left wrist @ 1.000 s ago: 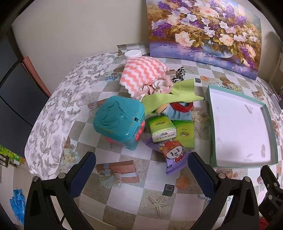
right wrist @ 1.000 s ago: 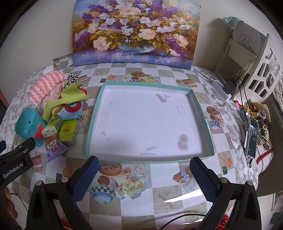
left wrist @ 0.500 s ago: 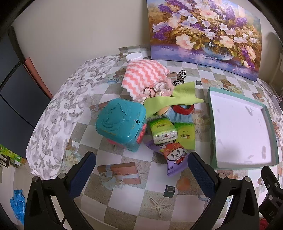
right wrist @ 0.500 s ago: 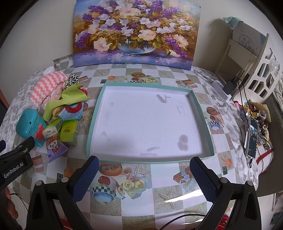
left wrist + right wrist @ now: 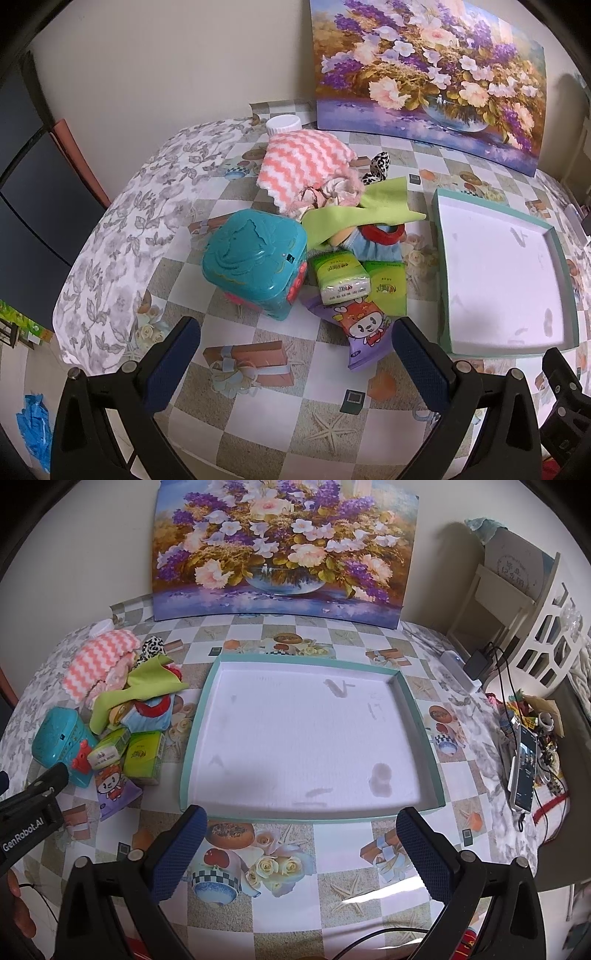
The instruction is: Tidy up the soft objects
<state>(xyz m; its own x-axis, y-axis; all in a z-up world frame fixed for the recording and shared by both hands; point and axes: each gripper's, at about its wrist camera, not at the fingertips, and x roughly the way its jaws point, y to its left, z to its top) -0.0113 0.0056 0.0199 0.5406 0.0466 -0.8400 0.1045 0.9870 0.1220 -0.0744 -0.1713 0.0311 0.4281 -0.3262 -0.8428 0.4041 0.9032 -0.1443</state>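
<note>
Worktop (image 5: 295, 849), under a checkered patterned cloth, carrying everything below. Flower painting (image 5: 280, 550) propped upright against the wall at the far edge.

Shallow teal-rimmed tray (image 5: 421, 716) with white floor lying flat mid-worktop, right of the soft pile, holding nothing; a few grey smudges on its floor.

Soft pile left of the tray, not touching its rim:
- pink-and-white zigzag cloth (image 5: 303, 162) at the far end, a white bottle cap (image 5: 283, 124) just behind it;
- teal plastic box (image 5: 255, 258) at the left near side, red parts on its right face;
- lime-green cloth (image 5: 354, 218) draped across the pile's middle, over a blue plush toy (image 5: 376, 247) with a red ring;
- leopard-print piece (image 5: 378, 168) showing behind the green cloth;
- green tissue pack (image 5: 341, 275) leaning on a second green tissue pack (image 5: 386, 291) lying flat;
- purple cartoon tissue pack (image 5: 364, 332) nearest, partly under the first green one.

Left tongs (image 5: 295, 362) spread wide apart, gripping nothing, hovering at the near edge facing the pile. Right tongs (image 5: 301, 849) likewise spread wide, gripping nothing, hovering before the tray's near rim.
</note>
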